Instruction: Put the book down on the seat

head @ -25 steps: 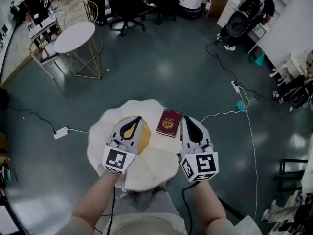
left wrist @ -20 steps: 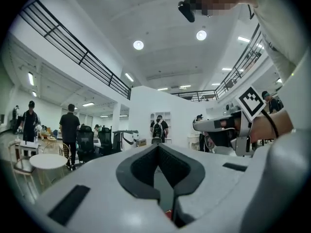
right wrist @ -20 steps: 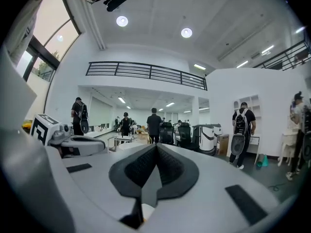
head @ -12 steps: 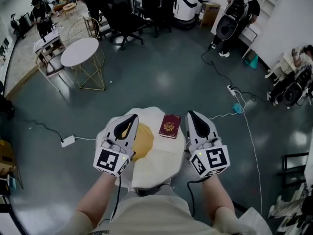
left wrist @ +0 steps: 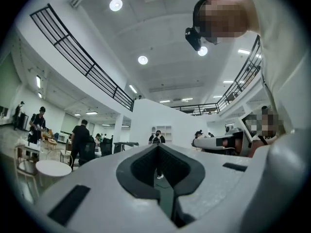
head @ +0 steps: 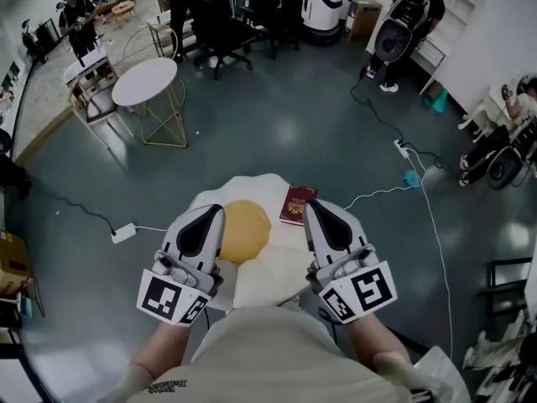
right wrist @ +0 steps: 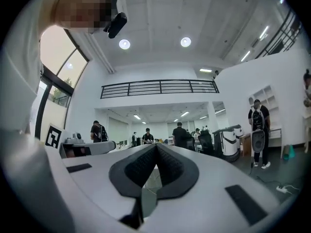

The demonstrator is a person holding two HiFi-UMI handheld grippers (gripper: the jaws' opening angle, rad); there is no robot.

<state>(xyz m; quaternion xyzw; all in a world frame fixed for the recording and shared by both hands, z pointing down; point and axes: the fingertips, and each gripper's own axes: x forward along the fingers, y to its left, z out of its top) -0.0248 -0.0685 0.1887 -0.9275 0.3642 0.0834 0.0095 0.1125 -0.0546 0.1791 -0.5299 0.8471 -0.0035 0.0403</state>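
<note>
The book [head: 298, 205], a thin dark-red rectangle with a gold emblem, lies flat on the far right of the seat [head: 243, 185], so the job looks done. The seat is white, padded and wavy-edged, with a round yellow cushion [head: 243, 229]. The left gripper [head: 214, 215] and right gripper [head: 315, 209] hang above it, jaws pressed together on nothing

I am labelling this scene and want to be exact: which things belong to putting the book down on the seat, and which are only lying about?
Job: red book, lying on the white seat; left tool and right tool, both shut and empty.
Lying about: round white table, power strip, floor cable, black office chair.
</note>
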